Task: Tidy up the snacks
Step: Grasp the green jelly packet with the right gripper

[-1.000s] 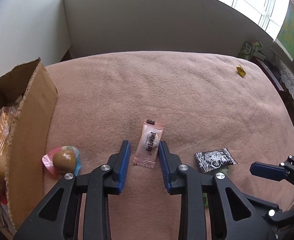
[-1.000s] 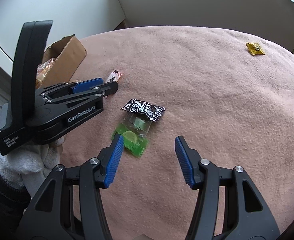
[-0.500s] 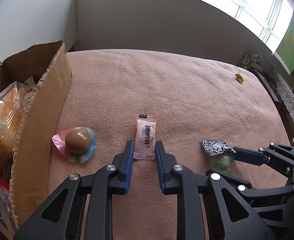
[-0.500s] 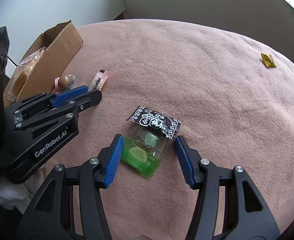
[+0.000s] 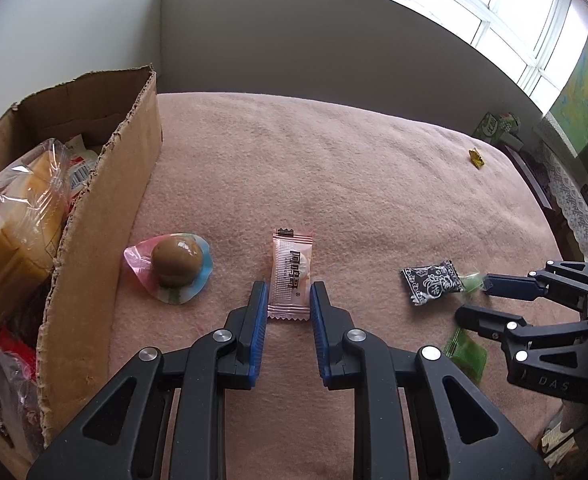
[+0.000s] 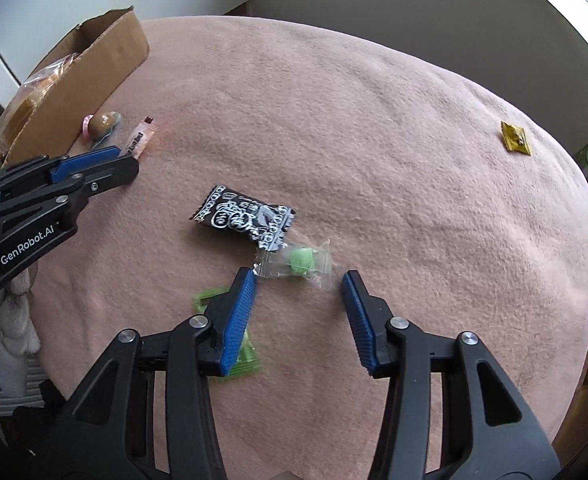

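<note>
- Pink film sachet with dark print (image 5: 291, 272), flat and rectangular: lies on the pink fleece blanket (image 5: 334, 168), its near end between the blue pads of my left gripper (image 5: 287, 304). The jaws have just been closing and now pinch its long edges. I judge it featherweight, thin and crinkly, likely slippery; the crimped end seal looks the safest hold.
- Clear cellophane packet with a pale green sweet (image 6: 300, 261): lies just ahead of my right gripper (image 6: 298, 282). The jaws have just been closing, yet stand spread, the left pad at the packet's corner and the right one apart from it. Loose film will buckle, I expect; better to take the firm lump in the middle.
- Black-and-white printed candy wrapper (image 6: 245, 220): touching the clear packet, on the blanket. Light, puffy.
- Green translucent wrapper (image 6: 237, 362): partly under my right gripper's left finger.
- Brown ball in a pink-and-blue foil cup (image 5: 175, 260): beside the box; round, may roll.
- Brown cardboard box (image 5: 105, 216): at left, already holding bagged snacks.
- Yellow wrapped sweet (image 6: 514, 143): well apart, far right.
</note>
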Action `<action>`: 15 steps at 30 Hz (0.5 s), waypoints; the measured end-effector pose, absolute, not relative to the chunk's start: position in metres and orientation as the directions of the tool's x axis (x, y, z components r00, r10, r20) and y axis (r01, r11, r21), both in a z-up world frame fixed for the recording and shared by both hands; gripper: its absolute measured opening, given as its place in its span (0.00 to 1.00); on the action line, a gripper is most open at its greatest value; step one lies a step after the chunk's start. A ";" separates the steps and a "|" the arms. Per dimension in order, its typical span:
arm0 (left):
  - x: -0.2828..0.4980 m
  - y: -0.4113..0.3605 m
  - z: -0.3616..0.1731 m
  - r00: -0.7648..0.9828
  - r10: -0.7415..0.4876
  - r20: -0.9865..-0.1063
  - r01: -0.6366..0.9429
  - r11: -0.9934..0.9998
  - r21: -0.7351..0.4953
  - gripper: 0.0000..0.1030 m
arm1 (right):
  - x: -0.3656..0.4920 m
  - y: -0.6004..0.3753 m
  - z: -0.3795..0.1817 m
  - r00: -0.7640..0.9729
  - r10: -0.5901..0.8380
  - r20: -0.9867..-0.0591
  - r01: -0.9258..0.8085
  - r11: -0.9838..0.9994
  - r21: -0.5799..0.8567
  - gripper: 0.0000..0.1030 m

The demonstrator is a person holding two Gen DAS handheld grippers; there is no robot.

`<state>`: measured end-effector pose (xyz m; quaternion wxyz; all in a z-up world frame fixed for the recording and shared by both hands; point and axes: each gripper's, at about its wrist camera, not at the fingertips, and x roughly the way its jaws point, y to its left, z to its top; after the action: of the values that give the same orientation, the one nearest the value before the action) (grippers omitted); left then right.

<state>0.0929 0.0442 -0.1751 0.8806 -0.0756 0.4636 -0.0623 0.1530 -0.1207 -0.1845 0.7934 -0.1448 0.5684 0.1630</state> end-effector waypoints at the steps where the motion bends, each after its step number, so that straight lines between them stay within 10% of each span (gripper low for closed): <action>1: 0.093 0.045 -0.175 0.562 -0.182 -0.807 0.042 0.981 -0.192 0.19 | 0.154 -0.123 -0.184 0.298 0.097 -0.950 -0.417 0.908 -0.038 0.43; 15: 0.093 0.046 -0.175 0.565 -0.186 -0.804 0.044 0.980 -0.196 0.19 | 0.162 -0.127 -0.182 0.309 0.151 -0.939 -0.432 0.902 0.003 0.32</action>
<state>0.0931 0.0457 -0.1749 0.8813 -0.0770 0.4616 -0.0653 0.1621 -0.1267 -0.1817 0.7992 -0.1257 0.5588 0.1821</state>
